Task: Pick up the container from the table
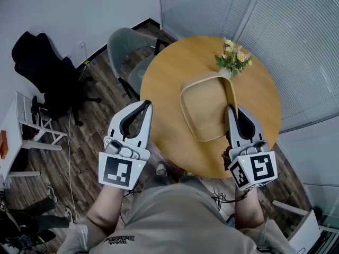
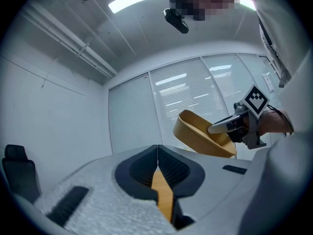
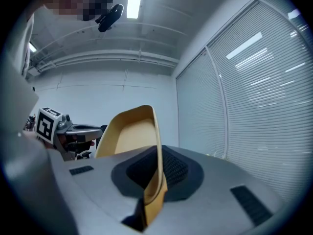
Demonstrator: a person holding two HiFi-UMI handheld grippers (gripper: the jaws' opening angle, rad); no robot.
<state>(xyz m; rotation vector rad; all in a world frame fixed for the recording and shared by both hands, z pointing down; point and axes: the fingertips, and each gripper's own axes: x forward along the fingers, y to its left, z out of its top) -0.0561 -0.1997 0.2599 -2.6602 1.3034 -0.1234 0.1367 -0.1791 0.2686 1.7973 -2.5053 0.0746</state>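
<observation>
The right tool point(image 1: 231, 111) pinches the rim of the tan container point(image 1: 204, 110), held above the round surface point(image 1: 164, 73), while the left tool point(image 1: 146, 106) is pressed together, empty.

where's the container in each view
Head view: container centre, over the table, right rim in the right gripper.
Left gripper view: right of centre, tilted, held by the right gripper.
Right gripper view: centre, its wall between the jaws.
Shared landmark: the blinds, in all three.
</observation>
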